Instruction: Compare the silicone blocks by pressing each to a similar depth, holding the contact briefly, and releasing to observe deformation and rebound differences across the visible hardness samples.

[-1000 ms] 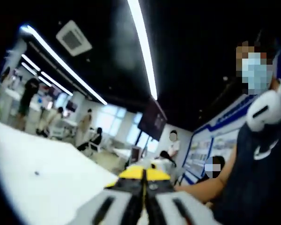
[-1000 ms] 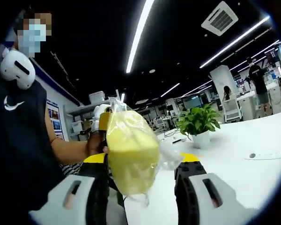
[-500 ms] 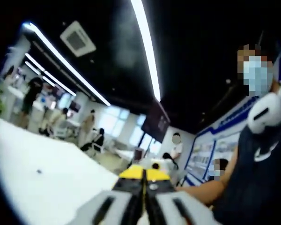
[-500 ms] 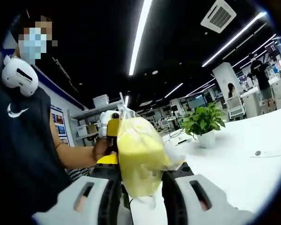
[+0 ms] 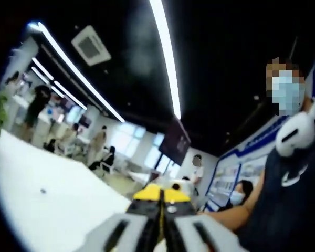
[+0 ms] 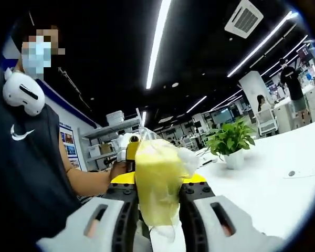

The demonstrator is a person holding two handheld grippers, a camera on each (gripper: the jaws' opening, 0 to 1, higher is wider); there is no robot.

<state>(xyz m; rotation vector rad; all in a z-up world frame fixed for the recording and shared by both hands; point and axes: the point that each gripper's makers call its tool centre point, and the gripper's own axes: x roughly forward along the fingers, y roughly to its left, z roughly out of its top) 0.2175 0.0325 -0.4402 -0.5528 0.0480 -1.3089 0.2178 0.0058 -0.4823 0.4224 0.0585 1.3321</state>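
Note:
In the right gripper view, a yellow silicone block in a clear plastic bag [image 6: 156, 181] is squeezed narrow between my right gripper's [image 6: 156, 207] jaws, which are shut on it. Behind the block the left gripper [image 6: 129, 149] shows, yellow and white, held in a person's hand [image 6: 117, 169]. In the left gripper view, my left gripper [image 5: 160, 218] points up over the white table [image 5: 47, 205] with its jaws pressed together and nothing between them.
A person in a dark sleeveless top [image 6: 26, 173] with white headphones at the neck stands close by. A potted green plant [image 6: 230, 142] stands on the white table [image 6: 262, 178]. Other people and desks are far back in the office.
My right gripper's jaws have closed in on the bagged yellow block, which is now squeezed much narrower. The left gripper stays shut; both views shifted only slightly.

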